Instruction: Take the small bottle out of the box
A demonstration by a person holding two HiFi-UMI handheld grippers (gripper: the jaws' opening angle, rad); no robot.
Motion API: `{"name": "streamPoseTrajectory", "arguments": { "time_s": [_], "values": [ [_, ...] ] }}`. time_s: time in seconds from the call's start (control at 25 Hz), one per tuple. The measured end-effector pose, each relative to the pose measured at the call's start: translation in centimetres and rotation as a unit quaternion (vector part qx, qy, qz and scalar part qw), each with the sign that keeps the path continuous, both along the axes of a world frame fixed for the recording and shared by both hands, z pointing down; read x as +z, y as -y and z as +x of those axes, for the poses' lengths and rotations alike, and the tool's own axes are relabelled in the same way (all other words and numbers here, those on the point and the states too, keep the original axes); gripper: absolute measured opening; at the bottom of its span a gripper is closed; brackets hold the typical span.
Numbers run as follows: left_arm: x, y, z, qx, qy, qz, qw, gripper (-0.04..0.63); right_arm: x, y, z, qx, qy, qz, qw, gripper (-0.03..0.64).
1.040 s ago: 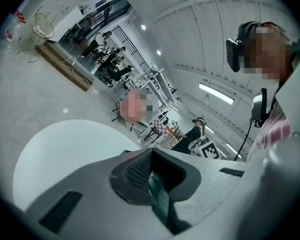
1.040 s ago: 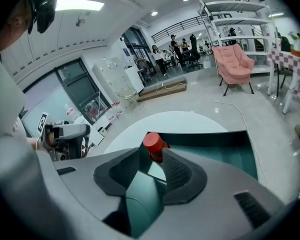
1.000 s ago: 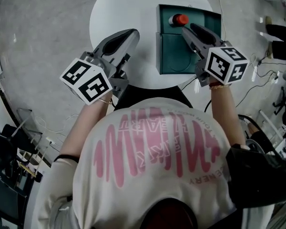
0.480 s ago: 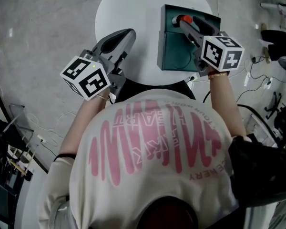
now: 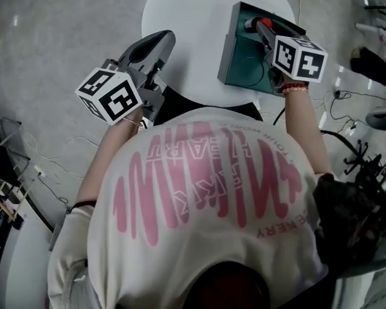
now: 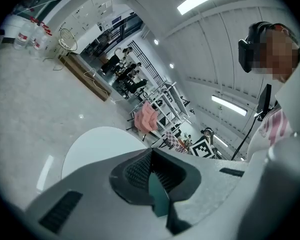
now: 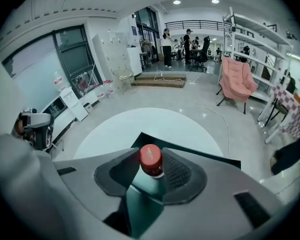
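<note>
The round white bench point(image 5: 193, 18) is the biggest thing in front of you, smooth and matte. In the head view the box point(image 5: 244, 69) sits on the bench's 3 o'clock side. It is a square, dark teal case with hard, straight walls and a faint ring marked on its inner floor.

Your left claw point(image 6: 151, 154) hangs over the bench edge at about 8 o'clock, well apart from the box. Its grey shells are smooth and its black ribbed pads are pressed together with nothing between them.

Your right claw point(image 7: 150, 154) reaches into the box from 5 o'clock. Its jaws are closing, and the small bottle point(image 7: 151, 160) stands between them at the box's 12 o'clock end. In the right gripper view the ribbed pads meet the cap on both sides.

What you can see of the bottle is a round, glossy red cap with faint print on its flat top and a thin white ring just under it. The body below is hidden by the claw and the box. The cap end points up and slightly back toward you, so the long axis runs down into the box, roughly upright.
</note>
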State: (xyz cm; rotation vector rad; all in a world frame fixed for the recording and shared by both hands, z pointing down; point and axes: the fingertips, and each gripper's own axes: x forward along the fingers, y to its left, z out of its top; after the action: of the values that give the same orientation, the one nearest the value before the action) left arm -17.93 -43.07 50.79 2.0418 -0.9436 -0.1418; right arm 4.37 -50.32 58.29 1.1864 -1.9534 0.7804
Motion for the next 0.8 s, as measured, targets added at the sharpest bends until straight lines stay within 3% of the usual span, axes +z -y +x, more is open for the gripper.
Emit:
{"name": "streamPoseTrajectory", "arguments": {
  "time_s": [0.44,0.64,0.8],
  "values": [
    [-1.6,0.3,-0.4,-0.034,-0.002,0.024,0.9991,0.008,0.0,-0.8,0.1,-0.031,-0.037,-0.002,0.999,0.131],
    [-1.6,0.2,-0.1,-0.033,-0.010,0.021,0.9992,0.008,0.2,-0.5,0.0,-0.034,-0.034,-0.008,0.999,0.131],
    [-1.8,0.3,-0.5,-0.057,-0.007,0.024,0.9980,0.008,0.4,-0.4,0.0,-0.046,-0.036,-0.015,0.998,0.132]
  ]
}}
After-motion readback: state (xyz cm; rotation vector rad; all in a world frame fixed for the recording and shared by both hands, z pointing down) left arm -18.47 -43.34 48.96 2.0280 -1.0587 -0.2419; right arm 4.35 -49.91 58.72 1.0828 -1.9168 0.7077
